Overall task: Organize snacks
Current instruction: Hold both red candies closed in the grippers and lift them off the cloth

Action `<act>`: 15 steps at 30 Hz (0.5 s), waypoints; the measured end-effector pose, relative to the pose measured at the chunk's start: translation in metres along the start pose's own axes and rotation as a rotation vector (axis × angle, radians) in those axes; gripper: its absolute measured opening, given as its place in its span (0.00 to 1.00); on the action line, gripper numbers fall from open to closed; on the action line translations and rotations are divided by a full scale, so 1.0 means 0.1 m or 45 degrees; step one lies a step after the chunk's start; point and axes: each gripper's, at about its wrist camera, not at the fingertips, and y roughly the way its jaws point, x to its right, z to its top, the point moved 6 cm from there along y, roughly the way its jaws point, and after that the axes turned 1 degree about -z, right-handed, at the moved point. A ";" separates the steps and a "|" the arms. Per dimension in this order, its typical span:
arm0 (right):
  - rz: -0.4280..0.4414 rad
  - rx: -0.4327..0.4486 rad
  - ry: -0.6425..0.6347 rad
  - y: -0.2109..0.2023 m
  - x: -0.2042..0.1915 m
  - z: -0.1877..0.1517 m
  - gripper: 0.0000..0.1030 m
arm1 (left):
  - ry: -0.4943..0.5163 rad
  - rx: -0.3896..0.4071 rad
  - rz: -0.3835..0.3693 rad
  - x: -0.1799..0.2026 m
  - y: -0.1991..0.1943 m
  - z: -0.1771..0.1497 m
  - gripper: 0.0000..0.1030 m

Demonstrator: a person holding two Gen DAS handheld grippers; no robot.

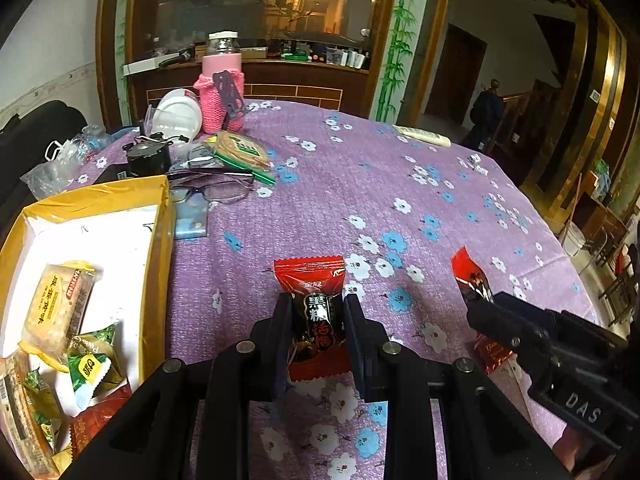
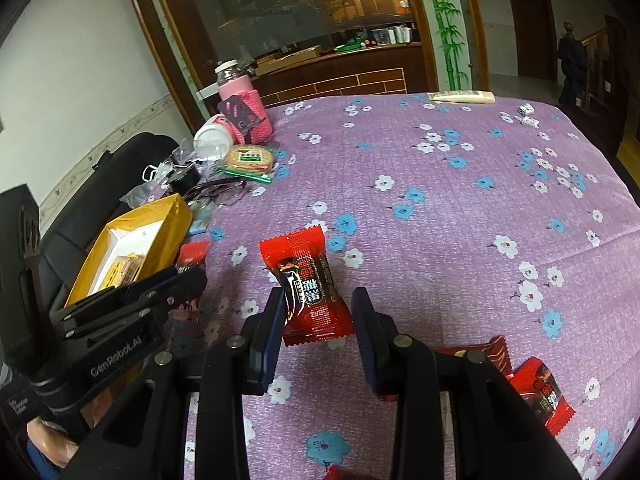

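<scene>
Left hand-held gripper (image 1: 316,320): nearest the lens; pads pinch a red candy packet (image 1: 314,312) across its dark middle, wrapper ends sticking out fore and aft, above the purple flowered desk (image 1: 400,184).
Left-side risk: grip sits on crinkly film, not on the sweet's bulk; judged likely to slip or twist on the way over.
Yellow box (image 1: 160,216): at the desk's left edge, already holding cracker and green packets; its near wall stands between packet and interior, so a low carry could snag the rim.
Right hand-held gripper (image 2: 316,316): second red packet (image 2: 306,288) caught against the left pad only, tilted; gap shows at the right pad. Hold judged marginal; may drop.
Crowding: both tools near each other; collision possible if they head for the box together.
Spare red packets (image 2: 536,392): near desk edge, right.
</scene>
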 end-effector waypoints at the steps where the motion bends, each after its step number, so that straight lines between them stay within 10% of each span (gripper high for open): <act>1: 0.002 0.001 -0.009 0.00 -0.02 0.00 0.31 | -0.004 0.002 0.002 -0.01 -0.01 0.00 0.26; 15: -0.010 0.023 -0.033 -0.02 -0.06 0.01 0.31 | -0.034 0.027 0.064 -0.11 -0.01 0.04 0.26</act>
